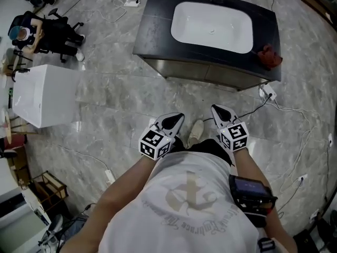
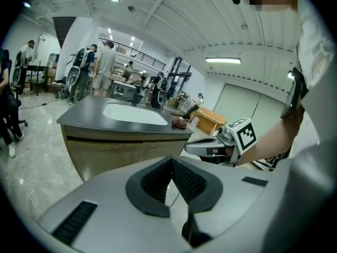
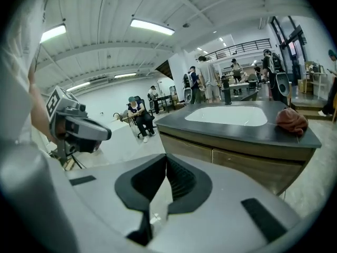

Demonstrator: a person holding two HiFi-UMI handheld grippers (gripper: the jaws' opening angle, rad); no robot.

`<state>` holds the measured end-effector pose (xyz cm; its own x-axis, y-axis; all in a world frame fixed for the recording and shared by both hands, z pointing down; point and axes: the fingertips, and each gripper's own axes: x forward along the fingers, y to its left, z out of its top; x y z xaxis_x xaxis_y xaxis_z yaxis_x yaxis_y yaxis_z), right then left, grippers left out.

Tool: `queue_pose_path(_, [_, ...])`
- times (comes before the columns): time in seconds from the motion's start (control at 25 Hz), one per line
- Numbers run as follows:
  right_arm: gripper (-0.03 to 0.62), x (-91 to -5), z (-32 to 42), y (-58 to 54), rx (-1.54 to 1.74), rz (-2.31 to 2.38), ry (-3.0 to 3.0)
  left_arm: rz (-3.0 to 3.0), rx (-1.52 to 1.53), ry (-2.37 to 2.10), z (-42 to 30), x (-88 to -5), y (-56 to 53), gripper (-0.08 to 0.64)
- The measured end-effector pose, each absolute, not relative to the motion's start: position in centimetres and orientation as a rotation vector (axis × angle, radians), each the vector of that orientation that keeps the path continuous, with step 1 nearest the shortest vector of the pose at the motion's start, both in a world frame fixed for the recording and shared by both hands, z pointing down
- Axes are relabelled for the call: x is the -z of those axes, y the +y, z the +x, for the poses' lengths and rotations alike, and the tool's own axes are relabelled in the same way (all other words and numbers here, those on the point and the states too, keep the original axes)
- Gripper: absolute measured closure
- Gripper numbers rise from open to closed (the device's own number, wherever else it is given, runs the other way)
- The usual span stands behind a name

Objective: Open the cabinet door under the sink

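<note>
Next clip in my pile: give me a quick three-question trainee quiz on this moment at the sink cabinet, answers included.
1. True or false: both cabinet doors under the sink are closed.
2. In the head view, what lies on the countertop to the right of the sink?
A. a red cloth
B. a kettle
C. a plate
3. Fill in: the left gripper and the right gripper each have their jaws together and hold ____.

Key: 1 true; 2 A; 3 nothing.
</note>
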<state>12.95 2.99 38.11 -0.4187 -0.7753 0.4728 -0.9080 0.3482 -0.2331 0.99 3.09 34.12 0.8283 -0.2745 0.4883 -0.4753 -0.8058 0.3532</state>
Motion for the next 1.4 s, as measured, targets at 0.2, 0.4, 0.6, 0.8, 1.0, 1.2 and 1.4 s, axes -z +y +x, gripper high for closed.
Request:
queue_pose_path(0.2, [0.578,-39.8,14.7,1.3,-0.581,1.452,-2.26,2.49,-0.571,-0.561,1.7,-36.7,3.8,0.551])
queue_pose_path(0.4, [0.578,-43.1,15.1,-1.0,-0.548,1.401,-2.212,2.444,-0.569,-0.594,0.6,-40.2,2.8,0.551])
queue_pose_path(0.6, [0.578,-47.1,14.2,-2.0,-0.567,1.356,-2.159,2.416,-0.587,-0.633,-0.9,-44.3,1.9,0.551])
queue_pose_path(0.8, [0.578,-50.4,11.9,-2.6,-0.585,1.281,-2.165,2.421,-0.599,-0.637,-1.2,-47.5,0.6,0.551])
queue_pose_path(1.0, [0.578,-52.9,11.1,-3.6,-0.61,1.253,-2.168,2.408,-0.575,-0.645,-0.4,-50.1,-1.1,0.551])
queue_pose_path(1.2, [0.578,-54.6,10.7,-4.9,-0.612,1.266,-2.169,2.392,-0.552,-0.653,-0.6,-52.5,-2.0,0.551])
queue_pose_path(1.4, [0.578,-56.3,11.1,-5.6,-0.565,1.281,-2.134,2.374,-0.543,-0.678,-0.9,-55.4,-2.5,0.551])
